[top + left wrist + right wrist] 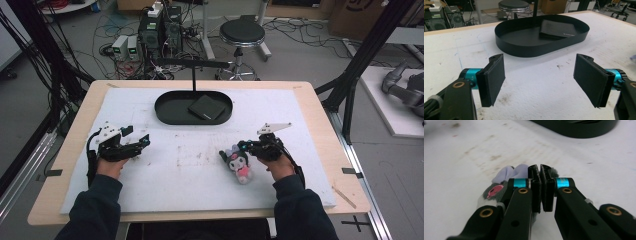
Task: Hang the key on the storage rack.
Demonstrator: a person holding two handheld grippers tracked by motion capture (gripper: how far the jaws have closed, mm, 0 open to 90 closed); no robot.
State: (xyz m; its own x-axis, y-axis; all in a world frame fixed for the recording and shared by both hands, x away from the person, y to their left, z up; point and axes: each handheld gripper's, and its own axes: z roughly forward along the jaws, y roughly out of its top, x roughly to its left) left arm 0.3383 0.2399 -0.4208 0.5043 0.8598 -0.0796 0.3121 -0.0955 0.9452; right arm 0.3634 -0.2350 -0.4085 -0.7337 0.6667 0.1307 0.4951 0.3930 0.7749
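The right hand-held gripper [244, 146] sits near the front right of the counter [310, 100], on the white mat [280, 115] that covers most of it. Its jaws are pressed together; in the right gripper view the two black pads [540, 187] meet almost flush, with only a thin slit between them. The plush toy [237, 161], a small dark-eared doll with a grey face and pink body, lies on the mat right at those jaws. From above, the jaw tips reach its head end. In the right gripper view the plush toy [499, 187] shows to the left of and behind the closed pads, pale ears poking up past them; whether any fabric is pinched between the pads cannot be told.

The left hand-held gripper [136, 139] rests over the mat at the front left, well apart from the toy. Its jaws are spread wide, with bare mat between the pads [495, 78].

At the back middle of the mat stands a black oval tray [170, 112] holding a flat dark wallet [206, 107].
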